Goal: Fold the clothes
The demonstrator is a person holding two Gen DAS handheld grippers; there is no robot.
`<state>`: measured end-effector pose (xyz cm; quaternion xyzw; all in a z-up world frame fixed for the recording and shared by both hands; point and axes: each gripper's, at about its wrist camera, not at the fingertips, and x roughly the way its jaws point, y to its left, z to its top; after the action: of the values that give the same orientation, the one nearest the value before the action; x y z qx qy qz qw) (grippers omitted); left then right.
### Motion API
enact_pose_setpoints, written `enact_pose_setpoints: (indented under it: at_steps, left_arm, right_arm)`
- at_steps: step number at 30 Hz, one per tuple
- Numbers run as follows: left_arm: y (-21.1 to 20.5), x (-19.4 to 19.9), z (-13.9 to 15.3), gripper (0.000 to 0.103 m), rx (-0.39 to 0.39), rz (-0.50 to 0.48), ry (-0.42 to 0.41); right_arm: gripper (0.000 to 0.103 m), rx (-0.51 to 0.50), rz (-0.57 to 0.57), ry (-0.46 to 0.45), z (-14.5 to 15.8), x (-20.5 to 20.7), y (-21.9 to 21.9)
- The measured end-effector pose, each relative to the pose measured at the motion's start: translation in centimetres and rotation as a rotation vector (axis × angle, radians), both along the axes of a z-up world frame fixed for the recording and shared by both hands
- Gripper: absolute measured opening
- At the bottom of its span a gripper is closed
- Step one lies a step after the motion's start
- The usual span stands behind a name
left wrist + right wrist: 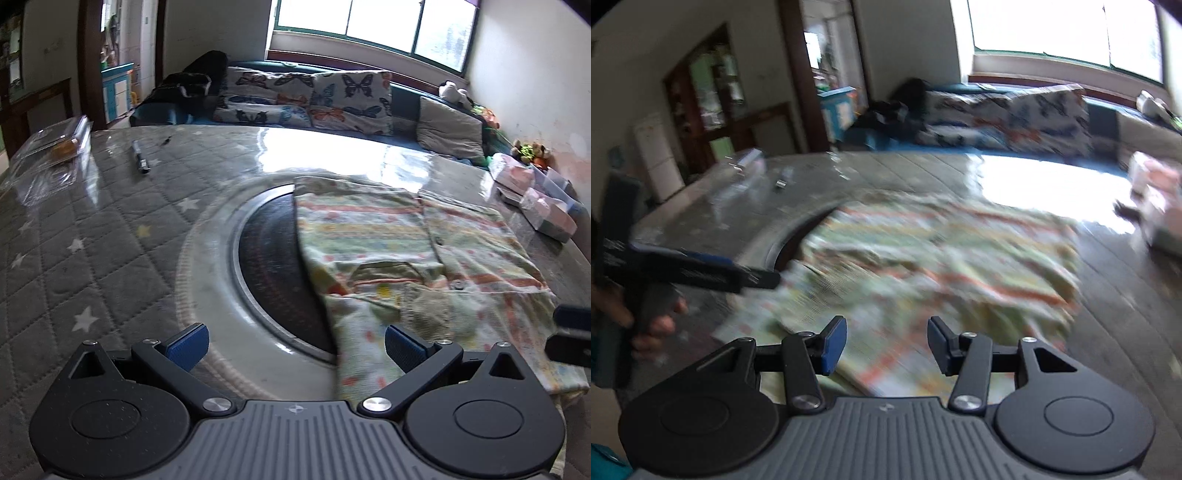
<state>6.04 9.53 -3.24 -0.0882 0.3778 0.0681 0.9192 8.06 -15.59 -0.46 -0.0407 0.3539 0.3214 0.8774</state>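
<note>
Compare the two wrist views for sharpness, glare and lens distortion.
Left wrist view: mostly sharp, patterned shirt readable, window glare on the glossy table cover, fisheye bending at the edges. Right wrist view: heavy motion blur smears the shirt, window blown out, only the right gripper crisp.

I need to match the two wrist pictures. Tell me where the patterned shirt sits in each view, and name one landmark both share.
Left wrist view: the patterned shirt lies right of centre, partly folded, its left edge over the dark round inset in the table.
Right wrist view: the patterned shirt fills the centre, blurred, just beyond the claw.
Shared landmark: the butterfly cushions on the sofa under the window.
</note>
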Motion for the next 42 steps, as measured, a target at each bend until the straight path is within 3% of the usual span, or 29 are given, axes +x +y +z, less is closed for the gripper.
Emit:
enact_pose_setpoints:
  at_steps: [7,16,22,42]
  left_arm:
    - [-2.1,1.1,-0.1,0.103,0.020,-0.049,0.013]
    - [-3.5,2.5,0.0,0.103,0.039,-0.073,0.024]
    - [-4.4,3.6,-0.8,0.103,0.067,-0.085,0.046]
    - [-4.9,3.5,-1.5,0.103,0.105,-0.096,0.074]
  right_arm:
    - [0.051,-0.045,-0.109,0.070,-3.1,1.2,-3.8]
    - [0.052,-0.006,-0.132,0.010,-1.4,3.6,-4.1]
    - [0.053,-0.030,-0.158,0.043,-3.4,5.8,-4.0]
    - [0.062,-0.093,-0.056,-0.003,-3.0,2.4,-1.4]
